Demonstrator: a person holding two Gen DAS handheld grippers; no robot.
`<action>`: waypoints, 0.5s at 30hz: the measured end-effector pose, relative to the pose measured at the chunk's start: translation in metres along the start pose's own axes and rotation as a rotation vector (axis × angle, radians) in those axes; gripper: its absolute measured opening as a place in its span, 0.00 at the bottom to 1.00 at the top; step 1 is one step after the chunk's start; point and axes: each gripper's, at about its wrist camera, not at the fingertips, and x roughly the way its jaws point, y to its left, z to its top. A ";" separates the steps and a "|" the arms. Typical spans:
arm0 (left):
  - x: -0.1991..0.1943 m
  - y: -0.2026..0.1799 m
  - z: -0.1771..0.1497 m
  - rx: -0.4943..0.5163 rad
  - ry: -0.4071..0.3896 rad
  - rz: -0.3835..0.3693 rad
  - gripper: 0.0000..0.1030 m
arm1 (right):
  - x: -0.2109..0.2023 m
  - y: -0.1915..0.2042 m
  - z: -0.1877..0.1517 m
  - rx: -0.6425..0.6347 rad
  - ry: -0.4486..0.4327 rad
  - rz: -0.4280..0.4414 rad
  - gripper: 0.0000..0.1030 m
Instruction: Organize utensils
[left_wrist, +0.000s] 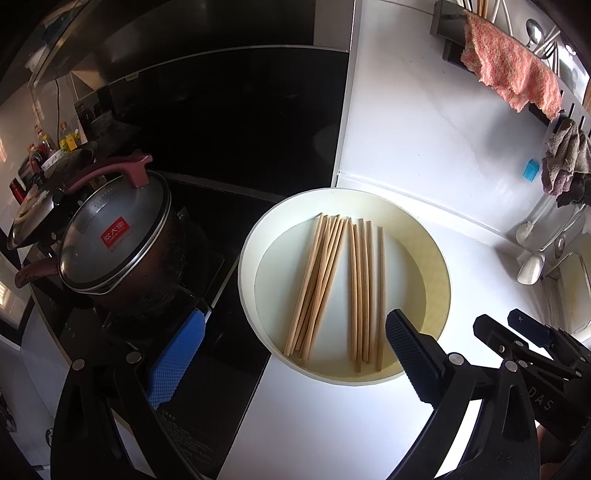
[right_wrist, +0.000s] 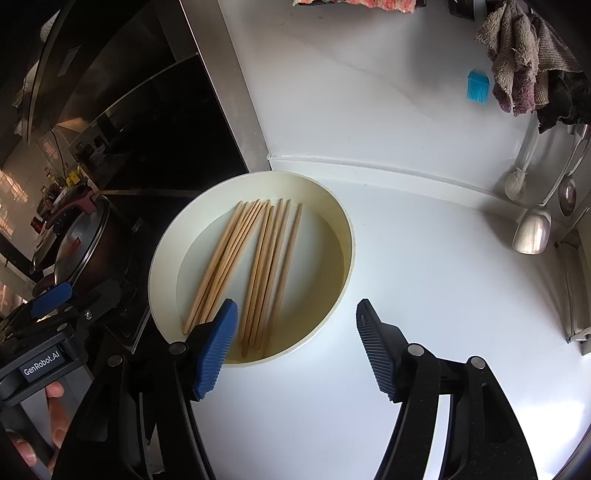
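Note:
Several wooden chopsticks (left_wrist: 321, 280) (right_wrist: 229, 258) lie in two loose bunches inside a round cream bowl (left_wrist: 251, 240) (right_wrist: 162, 258) on the white counter. My left gripper (left_wrist: 295, 314) hovers over the bowl's near side, open wide, with nothing between its blue pads. My right gripper (right_wrist: 297, 306) hangs over the bowl's near right rim, also open and holding nothing. Its left fingertip is above the near ends of the chopsticks. Each gripper shows at the edge of the other's view: the right gripper (left_wrist: 498, 325) and the left gripper (right_wrist: 55, 295).
A dark pot with a glass lid (left_wrist: 114, 236) stands on the black stove left of the bowl. A metal ladle (right_wrist: 532, 229), a white brush and spoons hang at the right by the sink edge (right_wrist: 576, 288). A pink cloth (left_wrist: 513, 70), a grey cloth (right_wrist: 517, 55) and a blue silicone brush (right_wrist: 478, 86) hang on the wall.

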 end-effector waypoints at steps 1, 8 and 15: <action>0.001 0.001 0.001 -0.003 0.004 -0.002 0.94 | 0.000 0.000 0.000 0.001 0.000 -0.001 0.62; 0.003 0.002 0.002 0.002 0.008 0.002 0.94 | 0.000 0.001 0.000 0.003 0.002 0.000 0.62; 0.003 -0.001 0.001 0.008 0.015 0.001 0.94 | -0.001 0.003 -0.001 0.001 0.000 -0.002 0.62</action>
